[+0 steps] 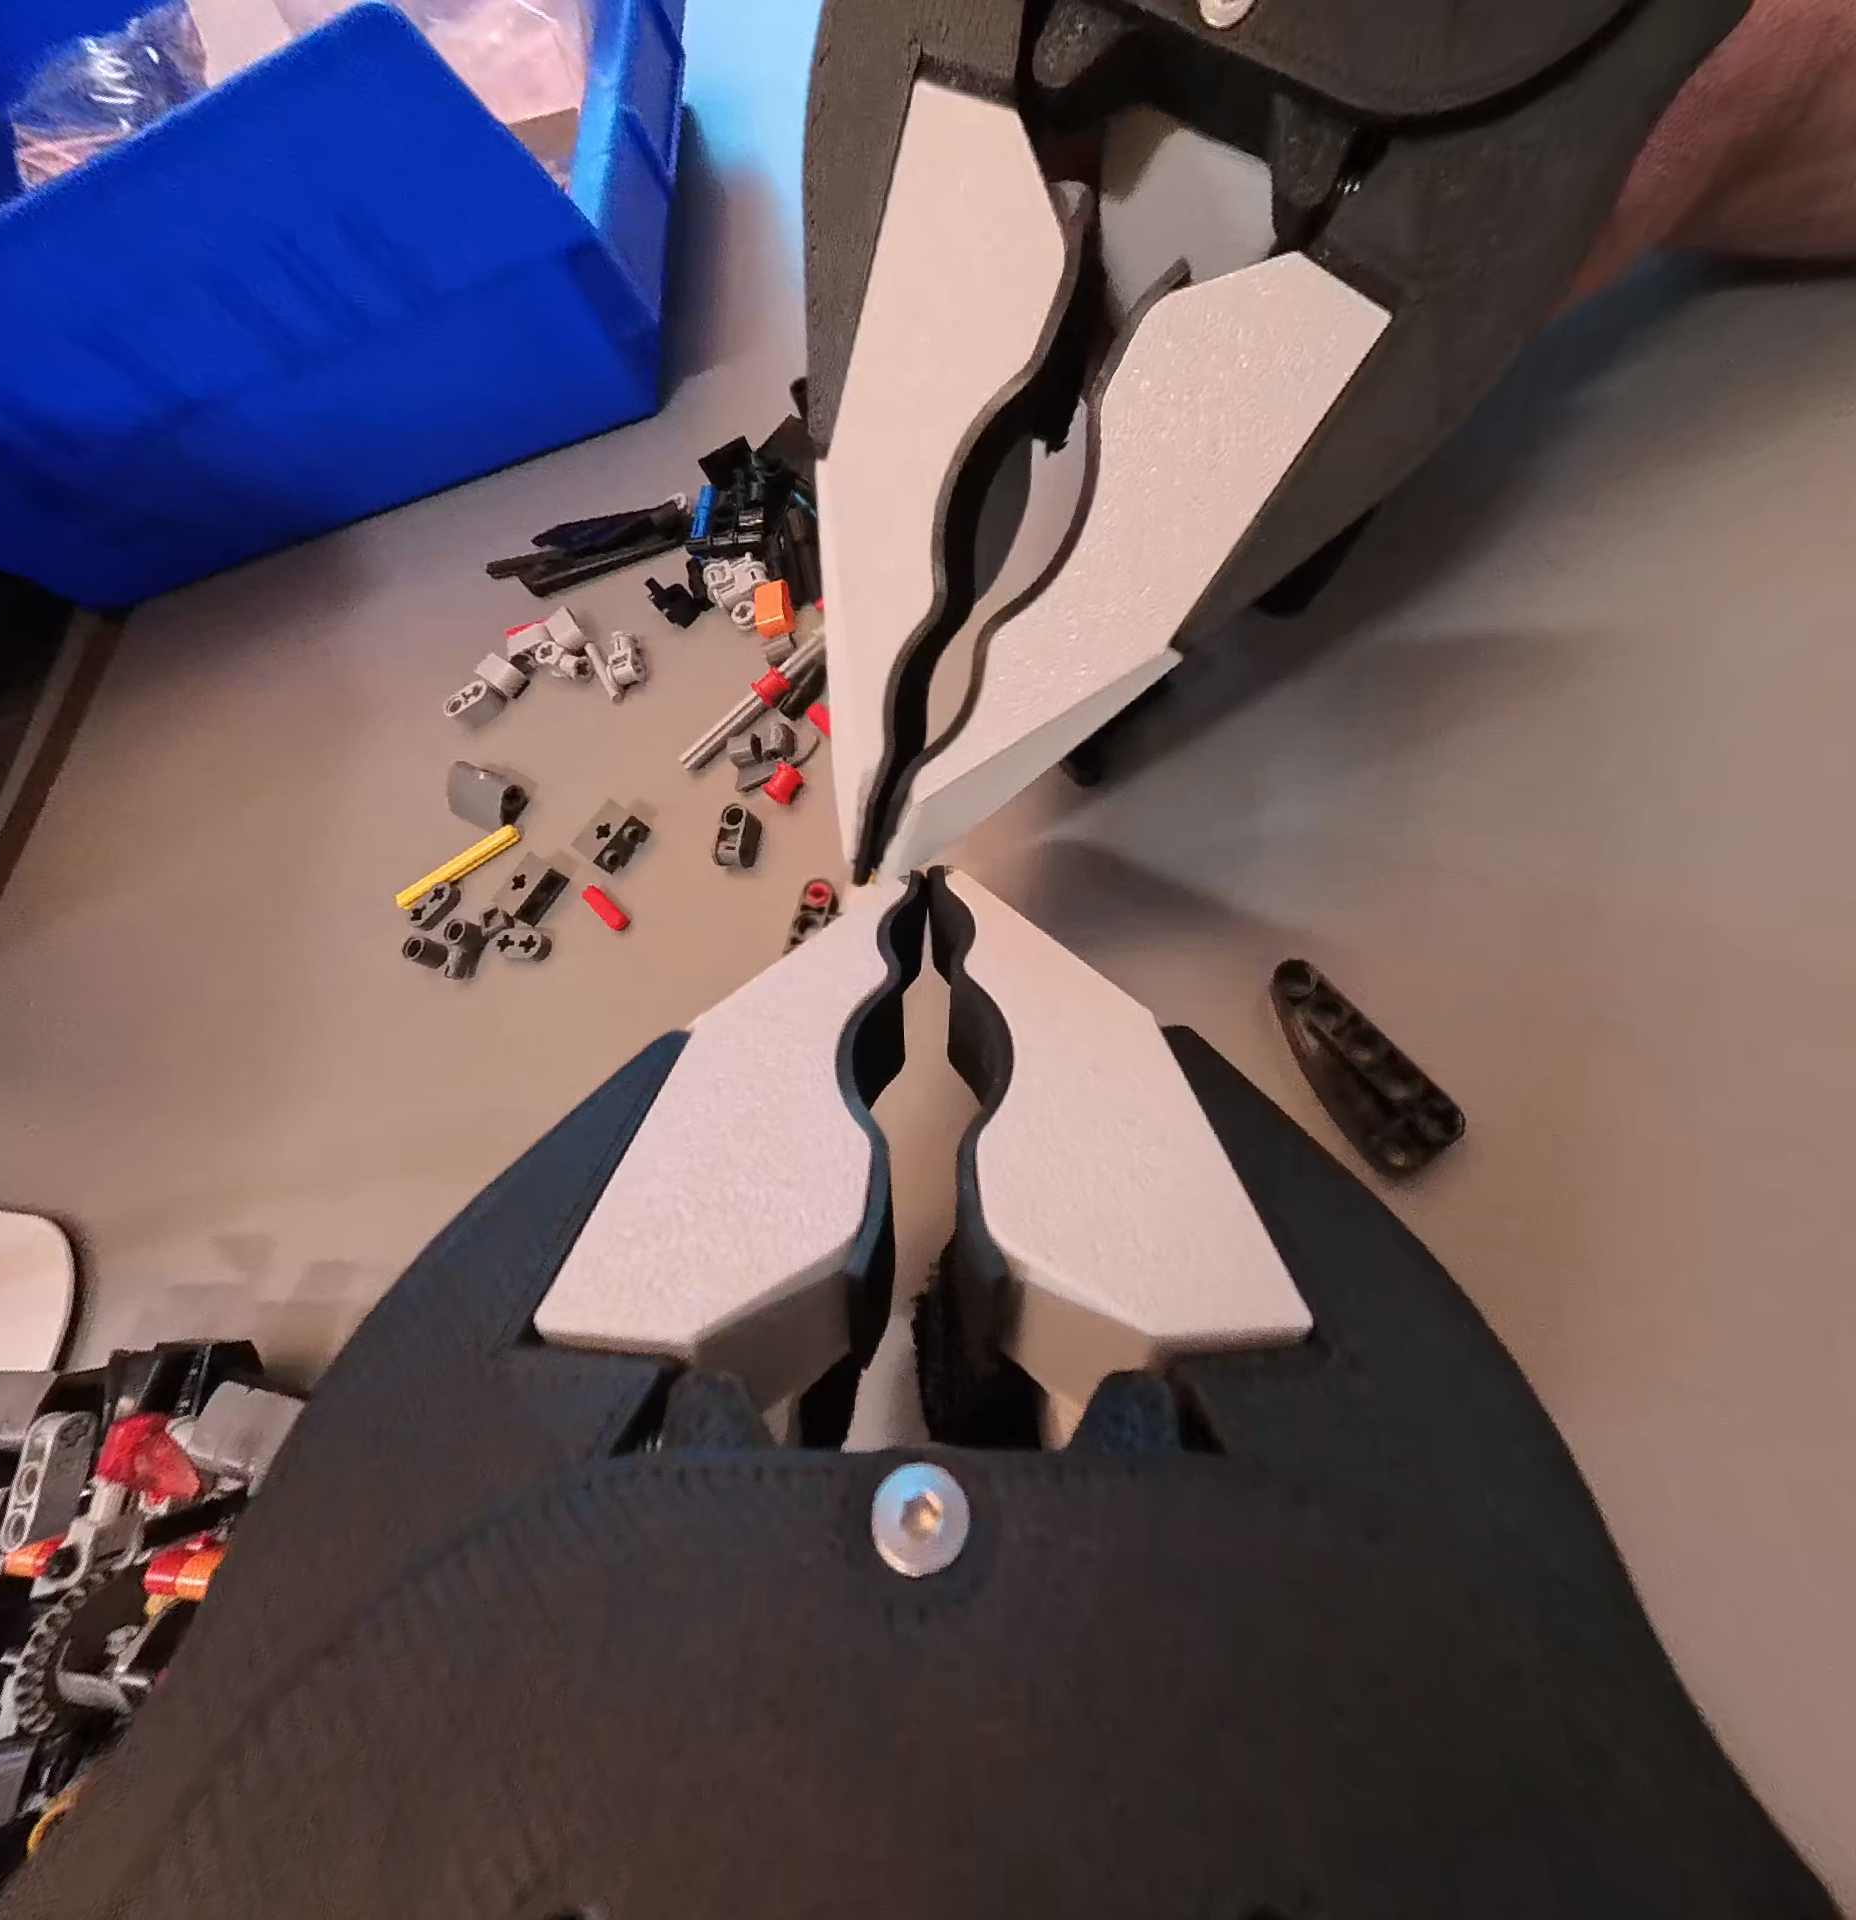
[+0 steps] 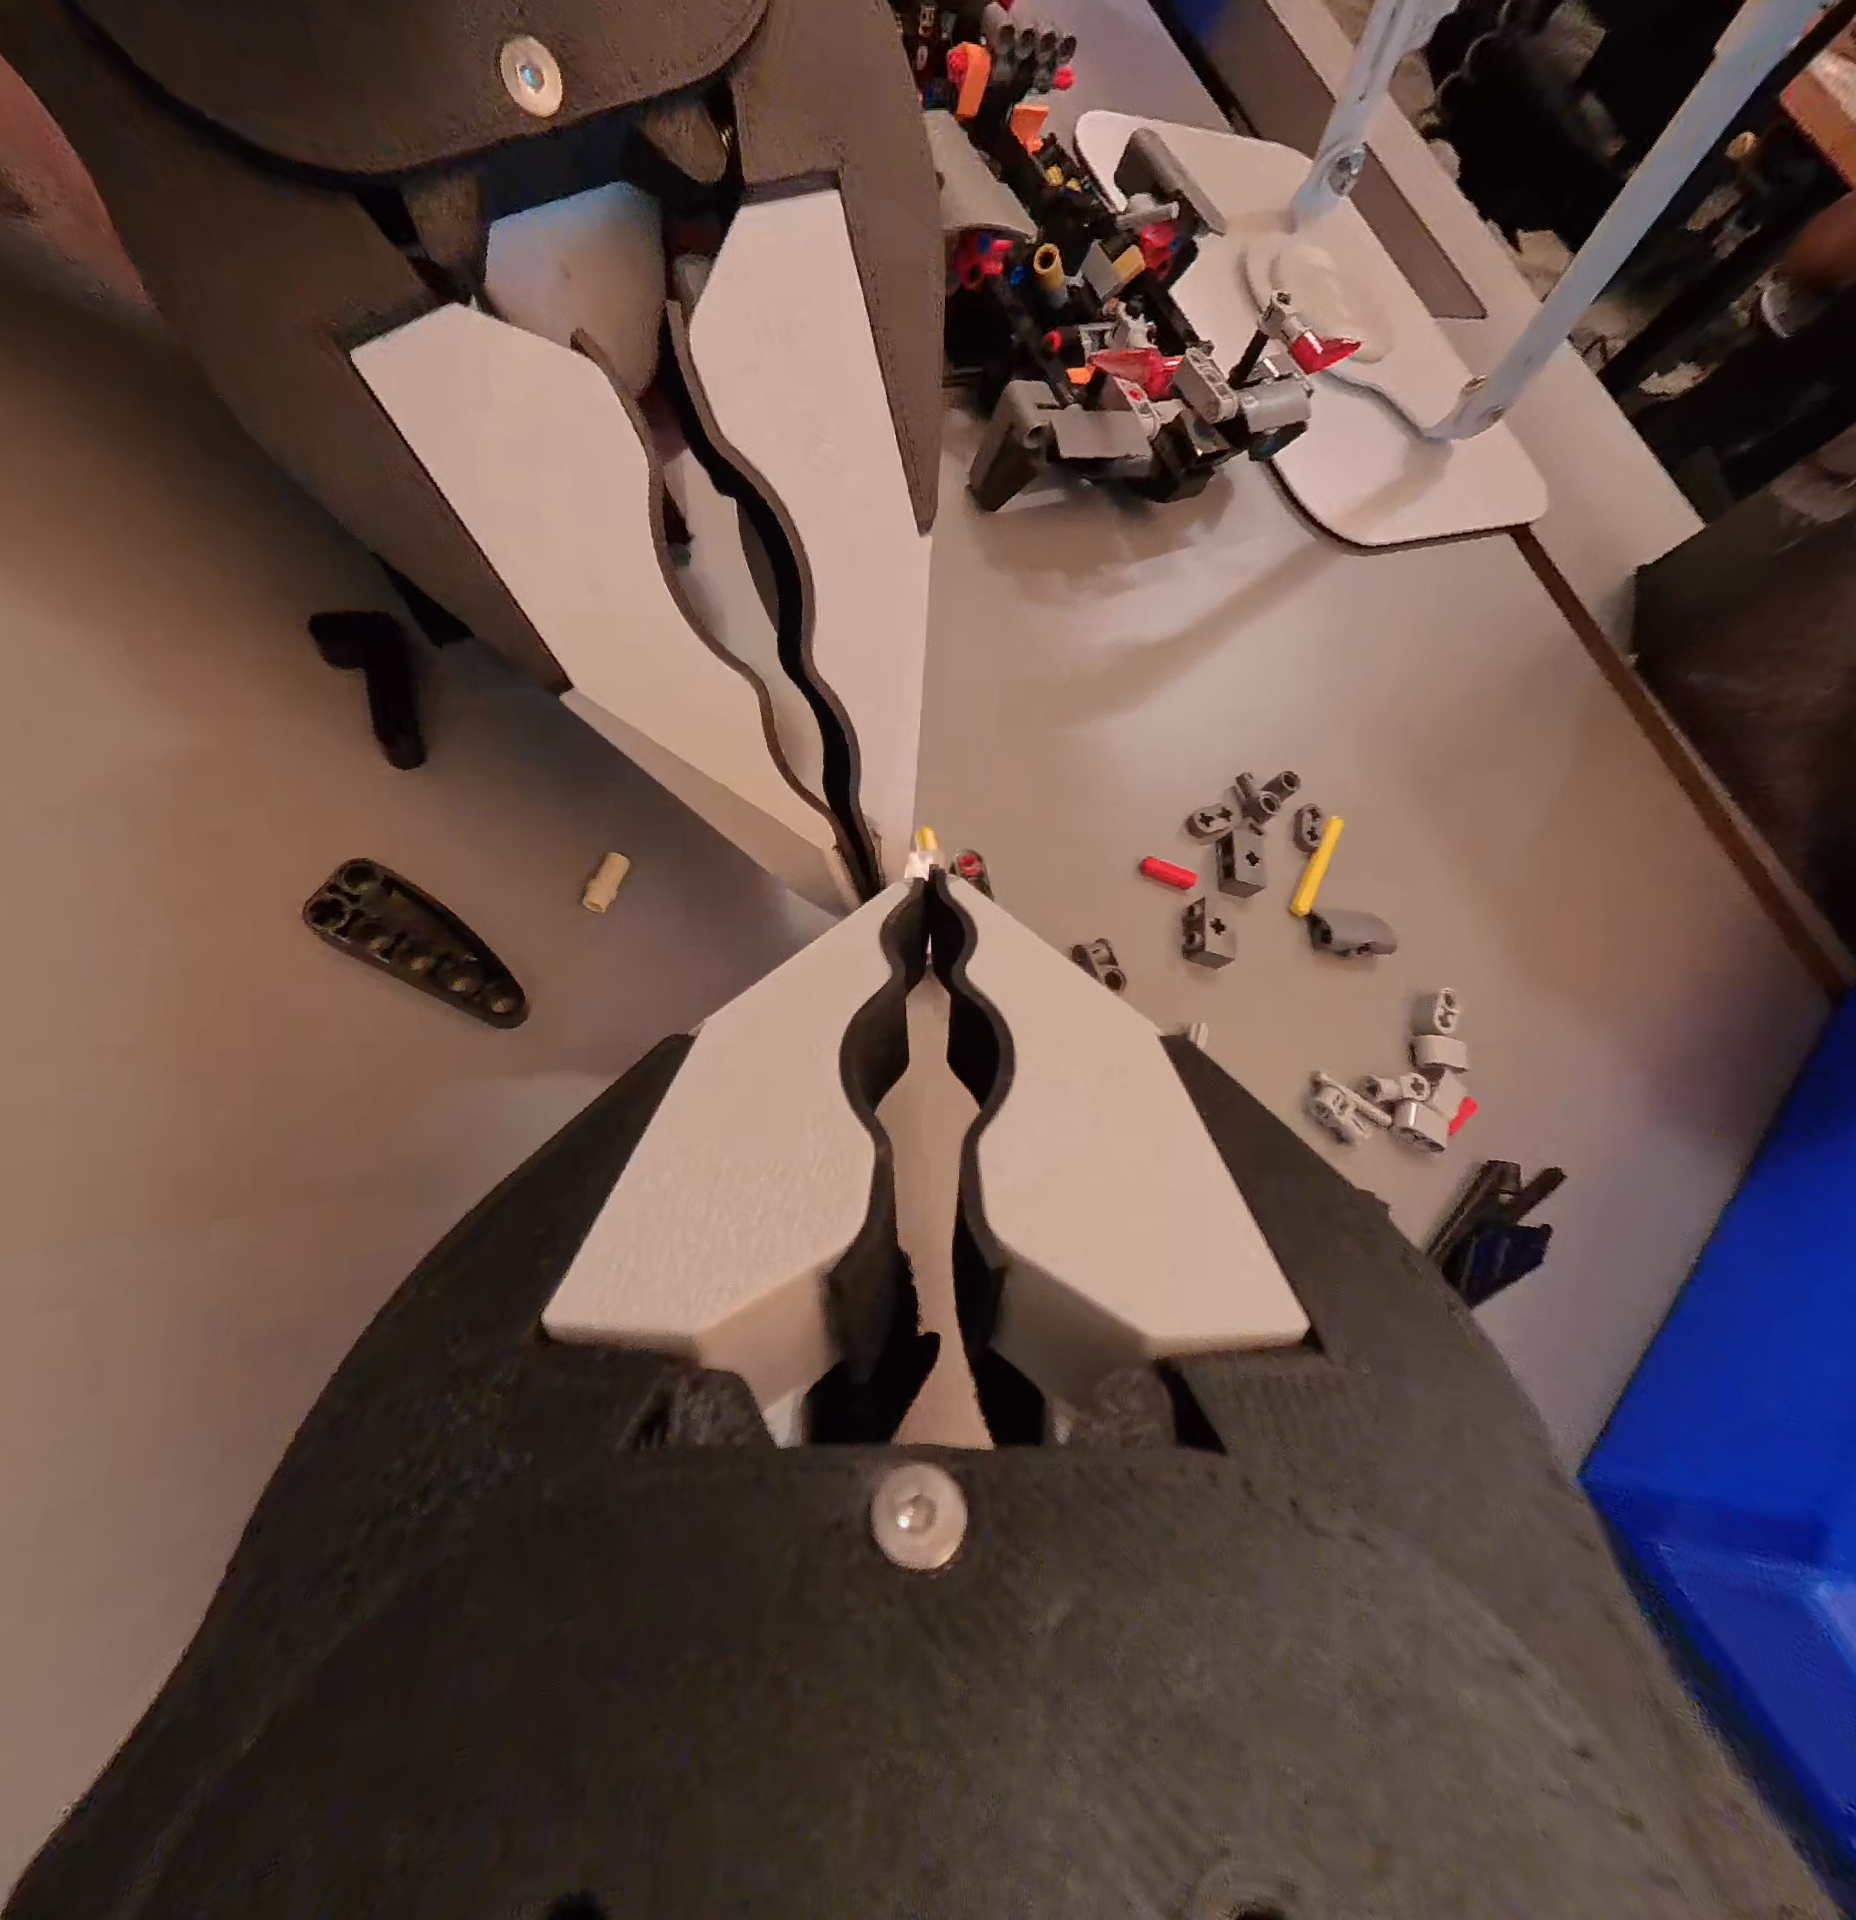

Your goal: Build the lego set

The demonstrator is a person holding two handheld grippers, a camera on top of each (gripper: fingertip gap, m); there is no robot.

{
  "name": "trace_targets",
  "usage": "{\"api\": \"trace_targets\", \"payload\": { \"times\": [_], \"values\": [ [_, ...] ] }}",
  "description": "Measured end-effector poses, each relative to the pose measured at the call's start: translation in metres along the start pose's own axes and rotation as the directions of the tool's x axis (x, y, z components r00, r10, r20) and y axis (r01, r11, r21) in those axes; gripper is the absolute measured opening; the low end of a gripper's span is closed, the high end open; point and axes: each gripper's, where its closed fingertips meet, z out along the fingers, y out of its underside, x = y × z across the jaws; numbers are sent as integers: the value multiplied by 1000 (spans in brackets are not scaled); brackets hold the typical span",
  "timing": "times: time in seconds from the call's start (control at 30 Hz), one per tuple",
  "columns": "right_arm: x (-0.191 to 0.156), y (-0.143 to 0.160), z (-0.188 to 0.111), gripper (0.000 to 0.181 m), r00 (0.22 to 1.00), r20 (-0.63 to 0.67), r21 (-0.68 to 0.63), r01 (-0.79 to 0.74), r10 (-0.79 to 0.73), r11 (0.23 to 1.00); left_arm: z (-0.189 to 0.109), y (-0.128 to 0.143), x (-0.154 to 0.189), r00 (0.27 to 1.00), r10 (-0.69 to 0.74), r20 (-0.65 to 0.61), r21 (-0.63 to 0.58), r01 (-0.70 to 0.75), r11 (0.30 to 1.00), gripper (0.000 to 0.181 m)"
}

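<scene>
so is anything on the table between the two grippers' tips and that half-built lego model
Nothing visible. In the right wrist view the grey table runs bare from where the right gripper and left gripper tips meet to the half-built model. The loose pieces lie off to one side.

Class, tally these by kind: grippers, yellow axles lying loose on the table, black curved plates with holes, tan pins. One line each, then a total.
Grippers: 2, the left gripper and the right gripper
Loose yellow axle: 1
Black curved plate: 1
Tan pin: 1
Total: 5
</scene>
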Motion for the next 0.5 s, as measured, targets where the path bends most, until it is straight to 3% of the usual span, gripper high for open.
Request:
{"api": "trace_targets", "payload": {
  "times": [0.13, 0.37, 0.5],
  "values": [
    [-7, 8, 5, 0, 999, 46, -39, -5, 7, 999, -8, 4, -3, 1000, 19, -3, -22, -19, 1000, 2],
    [18, 21, 1, 6, 987, -9, -55, -158, 157, 986, -20, 21, -26, 997, 9, 73, -85, -3, 996, 7],
    [17, 25, 5, 11, 988, -13, -83, -156, 155, 984, -20, 28, -24, 999, -21, 44, -110, 26, 994, 12]
  ]
}}
